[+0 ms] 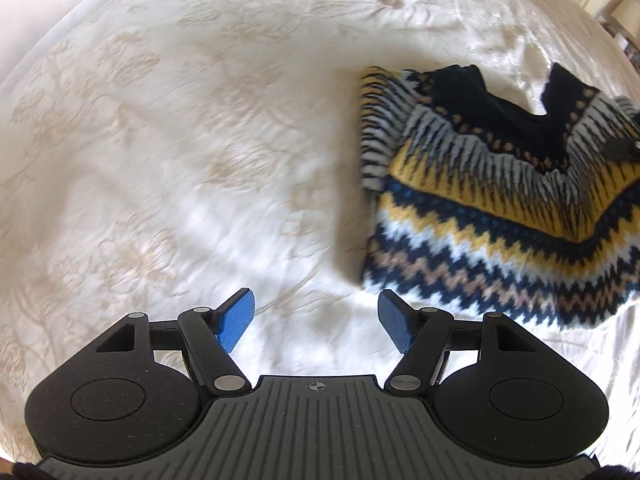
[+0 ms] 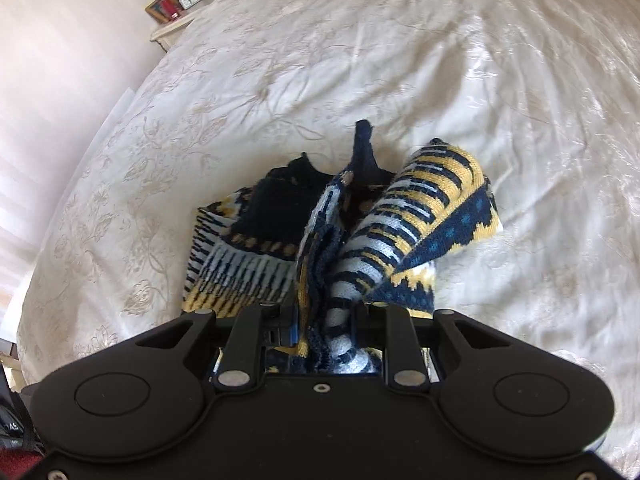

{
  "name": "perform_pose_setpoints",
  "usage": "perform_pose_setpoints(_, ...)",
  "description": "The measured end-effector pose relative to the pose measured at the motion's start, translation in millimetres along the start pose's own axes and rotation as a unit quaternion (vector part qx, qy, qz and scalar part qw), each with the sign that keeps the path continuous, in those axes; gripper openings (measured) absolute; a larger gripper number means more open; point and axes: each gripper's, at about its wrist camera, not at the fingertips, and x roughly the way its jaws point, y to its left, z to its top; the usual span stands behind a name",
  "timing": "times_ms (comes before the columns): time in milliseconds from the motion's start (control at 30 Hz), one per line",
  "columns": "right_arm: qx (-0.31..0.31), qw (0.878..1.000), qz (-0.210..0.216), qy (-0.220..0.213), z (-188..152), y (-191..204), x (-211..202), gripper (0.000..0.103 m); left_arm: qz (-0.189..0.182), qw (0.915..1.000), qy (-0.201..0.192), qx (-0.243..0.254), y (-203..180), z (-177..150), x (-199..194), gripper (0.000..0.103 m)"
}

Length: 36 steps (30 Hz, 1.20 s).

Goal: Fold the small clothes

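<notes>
Right fingers (image 2: 362, 312) clamp the bunched zigzag-knit sweater (image 2: 280, 240); left fingers (image 1: 240, 316) spread, empty.

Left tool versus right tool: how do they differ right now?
The left tool stands open with its blue pads apart and nothing between them; the right tool is shut on a bunched fold of the patterned sweater. The left tool hangs over bare bedspread beside the sweater, while the right tool lifts part of it off the bed. Both are black two-finger tools aimed at the same bed.
</notes>
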Motion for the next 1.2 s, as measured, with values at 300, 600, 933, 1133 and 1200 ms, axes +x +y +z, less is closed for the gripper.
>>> perform_pose_setpoints(300,-0.046,0.998,-0.012,0.044,3.4,81.0,60.7,0.031,-0.002,0.9996,0.004,-0.026,43.8,-15.9,-6.6,0.067)
perform_pose_setpoints(600,-0.082,0.993,-0.046,0.07,-3.7,116.6,99.2,0.045,-0.007,0.9987,0.009,-0.049,64.0,-21.3,-6.6,0.067)
perform_pose_setpoints(933,-0.072,0.995,0.059,-0.021,-8.9,110.1,49.0,0.047,-0.045,0.9985,-0.013,-0.029,47.9,10.2,-11.2,0.067)
perform_pose_setpoints(1133,-0.156,0.987,0.005,-0.023,-47.1,103.1,22.8,0.05,-0.09,0.9957,-0.019,-0.008,28.2,49.2,-5.5,0.067)
perform_pose_setpoints(1200,-0.193,0.981,-0.012,-0.028,-66.0,107.7,16.5,0.054,-0.105,0.9943,-0.019,0.0,20.3,62.0,-2.7,0.067)
